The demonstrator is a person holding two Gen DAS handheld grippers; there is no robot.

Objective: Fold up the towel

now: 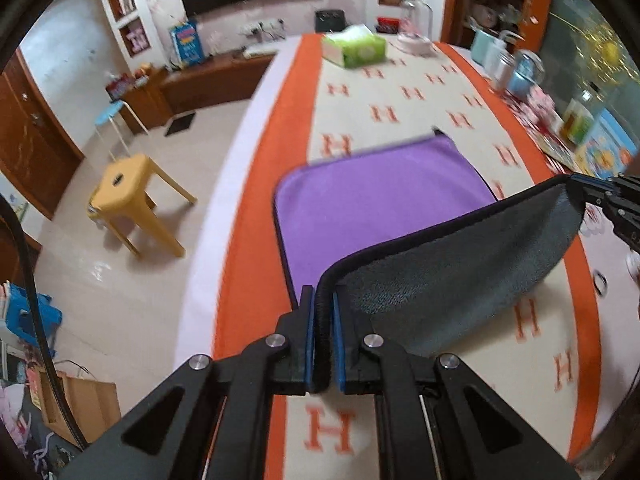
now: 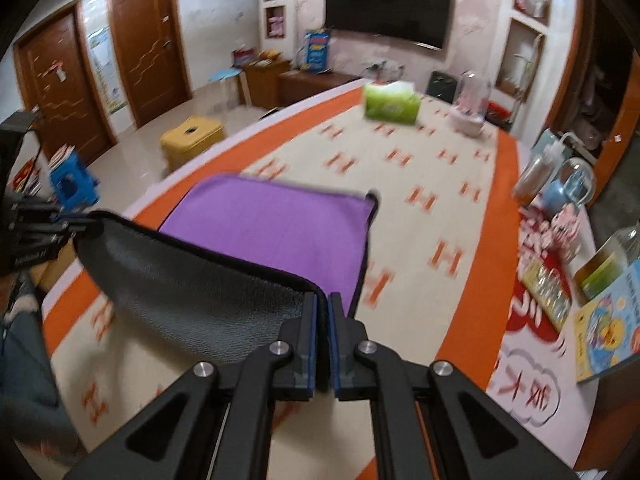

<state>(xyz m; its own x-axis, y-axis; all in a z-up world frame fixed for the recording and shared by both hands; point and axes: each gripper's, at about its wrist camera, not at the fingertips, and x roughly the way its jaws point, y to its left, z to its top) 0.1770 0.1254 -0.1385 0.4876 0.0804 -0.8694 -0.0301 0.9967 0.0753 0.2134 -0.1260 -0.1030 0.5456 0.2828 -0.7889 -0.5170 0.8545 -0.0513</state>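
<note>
A towel (image 1: 372,208), purple on one face and dark grey on the other with a black hem, lies on the orange-bordered tablecloth (image 1: 400,96). Its near edge is lifted off the table, grey underside (image 1: 460,256) showing. My left gripper (image 1: 322,300) is shut on the towel's near left corner. My right gripper (image 2: 323,304) is shut on the near right corner (image 2: 308,286). The towel (image 2: 280,228) hangs slack between the two grippers; the far half stays flat. The right gripper shows at the right edge of the left wrist view (image 1: 616,204).
A green tissue box (image 1: 354,48) and a pink domed appliance (image 2: 470,100) stand at the table's far end. Jars, bottles and books (image 2: 568,240) line the right edge. A yellow stool (image 1: 132,200) stands on the floor left of the table.
</note>
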